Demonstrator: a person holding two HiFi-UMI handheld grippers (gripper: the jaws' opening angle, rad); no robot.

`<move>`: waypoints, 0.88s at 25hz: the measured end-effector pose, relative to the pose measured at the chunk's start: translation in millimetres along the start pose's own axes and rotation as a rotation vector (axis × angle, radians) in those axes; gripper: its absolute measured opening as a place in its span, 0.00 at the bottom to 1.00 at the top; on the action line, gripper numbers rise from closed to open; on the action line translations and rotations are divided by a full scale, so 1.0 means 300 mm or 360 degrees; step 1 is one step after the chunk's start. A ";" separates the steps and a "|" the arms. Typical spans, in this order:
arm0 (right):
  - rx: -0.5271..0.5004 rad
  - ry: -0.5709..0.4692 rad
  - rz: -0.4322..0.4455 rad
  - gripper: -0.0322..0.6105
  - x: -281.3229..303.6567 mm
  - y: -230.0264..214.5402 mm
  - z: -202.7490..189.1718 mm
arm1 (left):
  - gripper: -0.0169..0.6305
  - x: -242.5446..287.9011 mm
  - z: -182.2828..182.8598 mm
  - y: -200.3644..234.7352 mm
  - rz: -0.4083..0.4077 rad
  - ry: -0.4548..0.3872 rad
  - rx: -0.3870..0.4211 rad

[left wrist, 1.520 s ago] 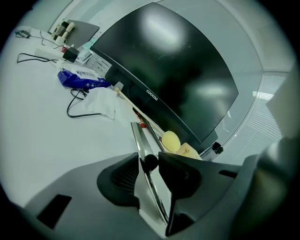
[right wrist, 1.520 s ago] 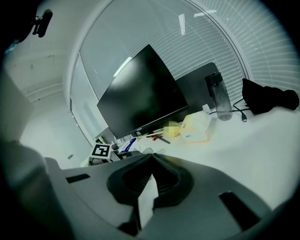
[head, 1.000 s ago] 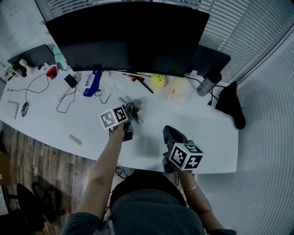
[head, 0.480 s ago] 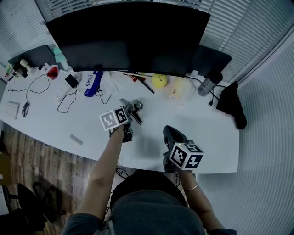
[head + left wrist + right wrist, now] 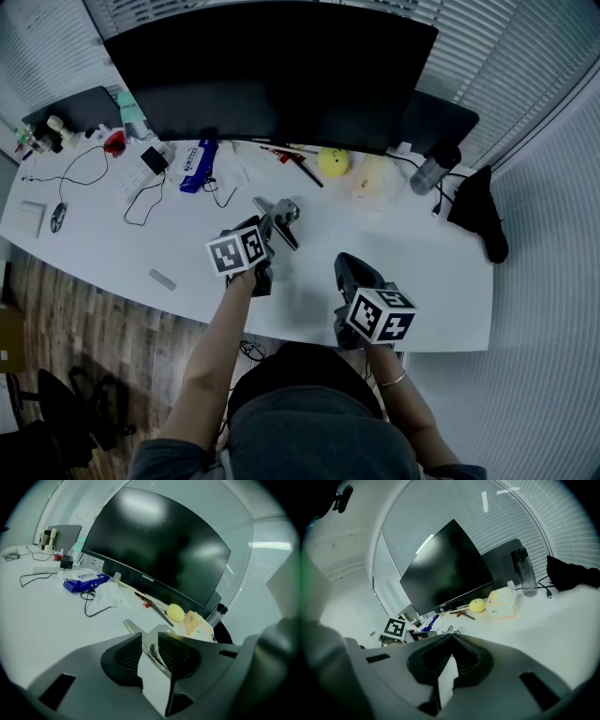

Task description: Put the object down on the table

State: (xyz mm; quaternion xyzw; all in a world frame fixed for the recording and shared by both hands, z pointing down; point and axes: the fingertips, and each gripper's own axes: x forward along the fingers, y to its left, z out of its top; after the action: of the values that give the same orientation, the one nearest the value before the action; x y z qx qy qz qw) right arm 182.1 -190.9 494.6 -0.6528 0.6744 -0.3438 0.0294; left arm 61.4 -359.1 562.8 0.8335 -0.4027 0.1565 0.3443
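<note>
Metal tool [image 5: 284, 214] is seen lengthwise between the closing, unpressing jaws of the left gripper [image 5: 150, 638]; the right gripper [image 5: 452, 639], farther off, is clenched empty.

the right gripper [image 5: 452, 637] has its jaws closed tip to tip, nothing between them. a dark monitor [image 5: 445, 569] stands on the white table [image 5: 562, 620]. under the monitor's right end lie a yellow ball [image 5: 477, 605] and a pale box [image 5: 501, 603]. right of the monitor stands a bottle [image 5: 525, 578], then a dark cloth [image 5: 574, 578].
</note>
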 end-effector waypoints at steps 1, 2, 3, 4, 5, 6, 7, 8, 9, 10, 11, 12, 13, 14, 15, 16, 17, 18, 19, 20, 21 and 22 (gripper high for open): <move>-0.0004 0.0001 0.0002 0.05 0.002 0.005 -0.002 | 0.20 -0.012 0.000 -0.002 0.0002 -0.0006 0.0035; -0.0009 0.0001 0.0003 0.05 0.003 0.010 -0.003 | 0.19 -0.024 0.000 -0.004 0.0007 -0.0013 0.0070; -0.0015 0.0001 0.0003 0.05 0.004 0.014 -0.005 | 0.18 -0.036 0.000 -0.006 0.0013 -0.0018 0.0103; -0.0021 0.0001 0.0002 0.05 0.004 0.019 -0.007 | 0.17 -0.048 -0.001 -0.007 0.0020 -0.0022 0.0132; -0.0027 0.0000 -0.0001 0.05 0.003 0.023 -0.007 | 0.17 -0.062 -0.003 -0.009 0.0026 -0.0024 0.0158; -0.0032 -0.0004 -0.0006 0.05 0.002 0.027 -0.008 | 0.16 -0.076 -0.005 -0.011 0.0030 -0.0026 0.0181; -0.0038 -0.0010 -0.0013 0.05 0.000 0.030 -0.007 | 0.16 -0.090 -0.007 -0.012 0.0033 -0.0028 0.0202; -0.0044 -0.0015 -0.0017 0.05 -0.001 0.033 -0.006 | 0.15 -0.104 -0.009 -0.013 0.0034 -0.0034 0.0221; -0.0052 -0.0020 -0.0019 0.05 -0.002 0.037 -0.006 | 0.14 -0.117 -0.011 -0.013 0.0035 -0.0041 0.0238; -0.0060 -0.0022 -0.0020 0.05 -0.002 0.040 -0.006 | 0.13 -0.130 -0.012 -0.014 0.0034 -0.0049 0.0254; -0.0068 -0.0024 -0.0020 0.05 -0.003 0.043 -0.006 | 0.13 -0.143 -0.014 -0.014 0.0032 -0.0055 0.0270; -0.0075 -0.0024 -0.0021 0.05 -0.004 0.045 -0.007 | 0.12 -0.156 -0.018 -0.015 0.0027 -0.0058 0.0284; -0.0079 -0.0024 -0.0023 0.05 -0.006 0.048 -0.009 | 0.12 -0.168 -0.021 -0.016 0.0021 -0.0060 0.0295; -0.0081 -0.0024 -0.0025 0.05 -0.007 0.051 -0.012 | 0.11 -0.180 -0.024 -0.017 0.0011 -0.0062 0.0300; -0.0082 -0.0025 -0.0027 0.05 -0.009 0.054 -0.014 | 0.10 -0.191 -0.027 -0.019 0.0000 -0.0062 0.0302; -0.0085 -0.0025 -0.0030 0.05 -0.011 0.058 -0.016 | 0.10 -0.202 -0.030 -0.019 -0.0010 -0.0063 0.0305; -0.0090 -0.0024 -0.0033 0.05 -0.012 0.063 -0.019 | 0.09 -0.212 -0.034 -0.019 -0.0017 -0.0063 0.0310; -0.0097 -0.0023 -0.0037 0.05 -0.014 0.068 -0.023 | 0.09 -0.222 -0.038 -0.019 -0.0022 -0.0062 0.0318; -0.0105 -0.0021 -0.0040 0.05 -0.016 0.073 -0.027 | 0.08 -0.231 -0.044 -0.017 -0.0028 -0.0060 0.0324; -0.0113 -0.0020 -0.0045 0.05 -0.018 0.078 -0.031 | 0.08 -0.240 -0.050 -0.016 -0.0033 -0.0058 0.0328; -0.0120 -0.0021 -0.0051 0.05 -0.020 0.080 -0.036 | 0.08 -0.247 -0.056 -0.015 -0.0039 -0.0056 0.0331; -0.0127 -0.0023 -0.0058 0.05 -0.023 0.081 -0.040 | 0.08 -0.254 -0.062 -0.013 -0.0043 -0.0056 0.0336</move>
State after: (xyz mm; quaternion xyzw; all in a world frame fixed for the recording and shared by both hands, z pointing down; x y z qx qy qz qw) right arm 156.2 -181.9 488.6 -0.6681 0.6753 -0.3123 0.0019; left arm 17.1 -301.3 533.4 0.8731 -0.3787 0.1788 0.2496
